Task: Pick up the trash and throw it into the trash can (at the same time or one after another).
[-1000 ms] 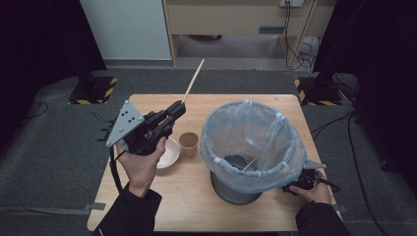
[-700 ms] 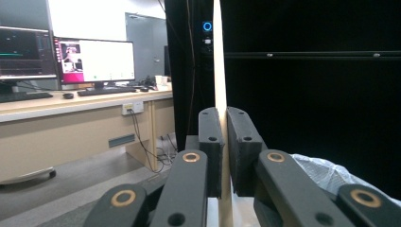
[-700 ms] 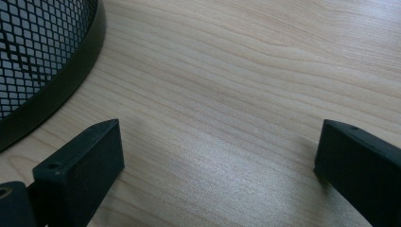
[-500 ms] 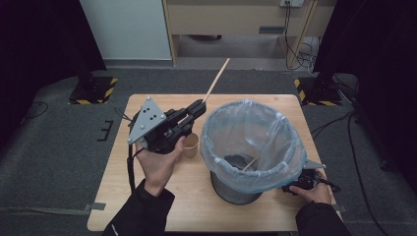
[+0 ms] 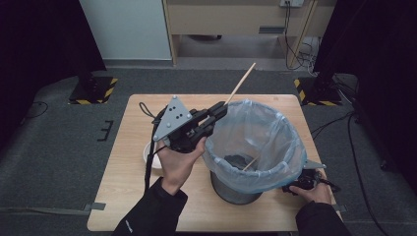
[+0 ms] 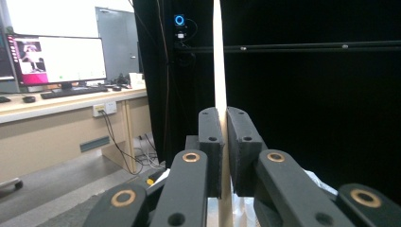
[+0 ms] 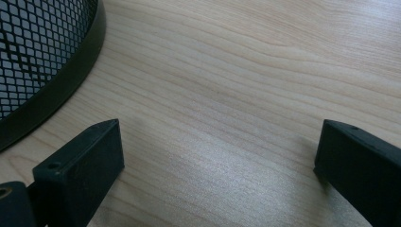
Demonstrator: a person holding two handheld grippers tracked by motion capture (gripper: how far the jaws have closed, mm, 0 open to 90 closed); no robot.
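My left gripper (image 5: pixel 218 111) (image 6: pixel 222 124) is shut on a thin wooden stick (image 5: pixel 240 83) (image 6: pixel 219 56). It is raised at the left rim of a black mesh bin (image 7: pixel 28 52) lined with a pale blue bag (image 5: pixel 253 140). The stick slants up and away to the right, above the bin's far-left rim. Inside the bag lie another stick (image 5: pixel 250 162) and something dark. My right gripper (image 5: pixel 301 184) (image 7: pixel 217 161) rests low on the table by the bin's right base, jaws open with nothing but bare wood between them.
A white bowl (image 5: pixel 148 153) sits on the wooden table (image 5: pixel 123 196), partly hidden behind the left hand. The left gripper's black cable (image 5: pixel 146 167) hangs over the table's left half. Grey carpet surrounds the table, and a desk stands beyond it.
The left gripper has carried the stick to the right, from over the bowl and paper cup to the bin's left rim. The cup is now hidden behind the hand. The right hand has stayed put.
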